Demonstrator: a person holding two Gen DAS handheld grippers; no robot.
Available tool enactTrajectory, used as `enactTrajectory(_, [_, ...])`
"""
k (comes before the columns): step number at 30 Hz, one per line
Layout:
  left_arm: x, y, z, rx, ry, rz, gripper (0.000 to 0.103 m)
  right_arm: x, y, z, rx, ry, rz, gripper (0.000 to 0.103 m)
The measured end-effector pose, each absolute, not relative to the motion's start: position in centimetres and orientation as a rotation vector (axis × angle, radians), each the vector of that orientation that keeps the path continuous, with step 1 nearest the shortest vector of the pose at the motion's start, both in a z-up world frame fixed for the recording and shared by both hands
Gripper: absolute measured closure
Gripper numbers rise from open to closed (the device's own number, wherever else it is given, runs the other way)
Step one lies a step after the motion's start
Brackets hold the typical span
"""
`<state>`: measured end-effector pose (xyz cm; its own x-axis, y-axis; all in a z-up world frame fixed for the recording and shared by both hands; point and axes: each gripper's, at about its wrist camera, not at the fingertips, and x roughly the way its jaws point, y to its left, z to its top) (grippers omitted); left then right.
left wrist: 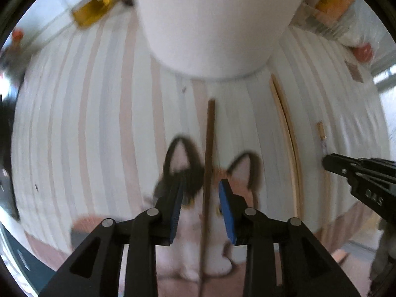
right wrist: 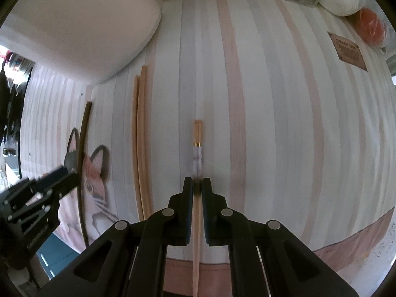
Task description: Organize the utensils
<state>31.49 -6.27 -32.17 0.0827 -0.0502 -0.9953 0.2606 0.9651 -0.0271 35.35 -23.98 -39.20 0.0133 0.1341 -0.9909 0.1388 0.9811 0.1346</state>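
A dark brown chopstick (left wrist: 209, 148) lies on the striped tablecloth (left wrist: 99, 123), running away from me. My left gripper (left wrist: 201, 183) points down over it; its blue pads (left wrist: 226, 198) stand either side of the stick with a gap, so it is open. My right gripper (right wrist: 197, 182) is shut on a pale chopstick (right wrist: 198, 133) with a gold band and a patterned white section. A pair of light wooden chopsticks (right wrist: 141, 136) lies side by side between the two grippers. From the right wrist view, the left gripper (right wrist: 66, 173) is at the dark chopstick (right wrist: 83, 148).
A large white container (left wrist: 210, 24) stands just beyond the chopsticks. Bottles (left wrist: 91, 12) and packets (left wrist: 331, 2) line the far edge, with an orange item (right wrist: 371, 27) and a brown card (right wrist: 351, 52) at the far right. A cat print (right wrist: 96, 173) marks the cloth near the front edge.
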Motion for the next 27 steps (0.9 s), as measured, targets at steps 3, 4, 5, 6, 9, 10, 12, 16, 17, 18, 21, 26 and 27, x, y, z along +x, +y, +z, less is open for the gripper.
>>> enactTrajectory(3, [32.4,-7.0,-33.0,0.237,1.461,-0.220,0.083,36.0,-23.5,-39.3,0.206,1.557,-0.007,0.095])
enactTrajectory(4, [32.3,-7.0,-33.0,0.225,1.459,-0.219,0.088,36.1,-23.4,-39.4,0.201,1.557,-0.006,0.095])
enactTrajectory(5, [32.1,-6.9,-33.1,0.197,1.459,-0.225,0.098,36.1,-23.3,-39.5,0.191,1.559,-0.004,0.096])
enactTrajectory(6, [32.0,-6.7,-33.1,0.189,1.457,-0.212,0.098,36.2,-22.9,-39.6,0.187,1.558,-0.003,0.096])
enactTrajectory(9, [31.1,-4.8,-33.2,0.113,1.474,-0.163,0.099,36.1,-22.0,-40.0,0.180,1.550,0.002,0.096])
enactTrajectory(10, [30.9,-3.9,-33.2,0.072,1.488,-0.143,0.099,36.0,-22.0,-40.1,0.183,1.551,0.004,0.096])
enactTrajectory(12, [30.9,-2.0,-33.3,-0.007,1.516,-0.108,0.099,35.3,-22.3,-40.2,0.191,1.560,0.019,0.096])
enactTrajectory(16, [31.3,0.6,-33.6,-0.131,1.554,-0.084,0.098,35.4,-22.7,-40.1,0.210,1.583,0.063,0.096])
enactTrajectory(17, [31.5,1.1,-33.6,-0.133,1.555,-0.092,0.098,35.5,-22.8,-40.2,0.207,1.583,0.065,0.096])
enactTrajectory(18, [31.8,1.2,-33.7,-0.129,1.555,-0.110,0.097,35.8,-22.7,-40.2,0.200,1.586,0.070,0.096])
enactTrajectory(21, [33.0,1.4,-33.7,-0.099,1.555,-0.141,0.094,36.8,-22.6,-40.0,0.198,1.590,0.066,0.096])
enactTrajectory(26, [34.6,-0.7,-33.4,-0.034,1.541,-0.147,0.093,37.9,-22.0,-39.7,0.195,1.585,0.046,0.096])
enactTrajectory(27, [34.9,-1.1,-33.4,-0.016,1.539,-0.147,0.093,38.8,-22.1,-39.4,0.189,1.583,0.042,0.096])
